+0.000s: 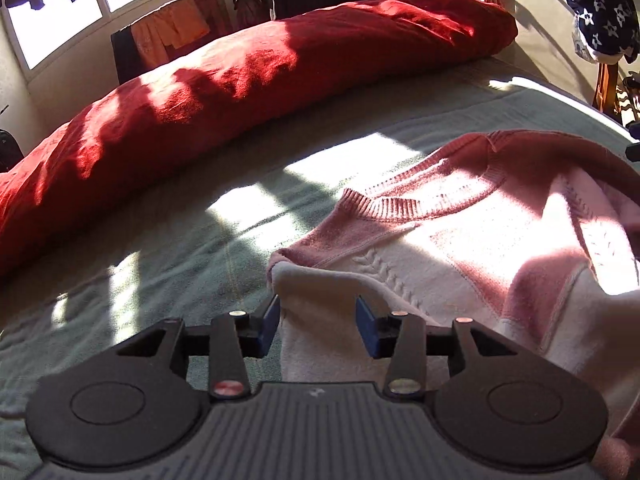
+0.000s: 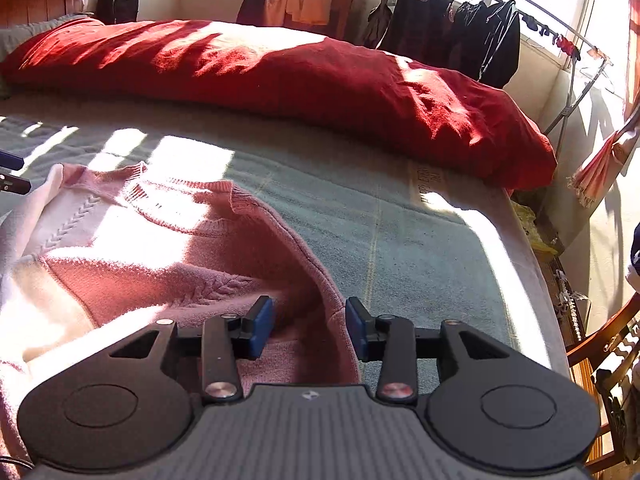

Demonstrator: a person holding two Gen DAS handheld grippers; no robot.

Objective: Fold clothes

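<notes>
Sweater (image 1: 460, 240), pink knit with paler cream-pink panels, spread on grey-green bedcover (image 1: 180, 240), neckline away from both sets of fingers, one side flapped over the body in soft ridges. Left gripper (image 1: 318, 326): blue pads parted wide, nothing clamped; pale edge of knit runs up between them, close against the left pad. Right gripper (image 2: 309, 328): pads likewise parted wide, nothing held; raised pink fold edge stands between them, nearer the right pad. Red duvet (image 2: 280, 76) bunched well beyond both fingertips. Not settled from these views whether cloth is about to be taken or just let go, so no move prescribed. Risks, as judgement: closing on the raised ridge likely pinches more than one layer, dragging the lower layer and skewing any fold; loose knit stretches, so uneven pull from the two sides would slant the crease; pads set low could catch bedcover with the knit; hard sun patches wash out the pale edge, so edge easily misjudged.
</notes>
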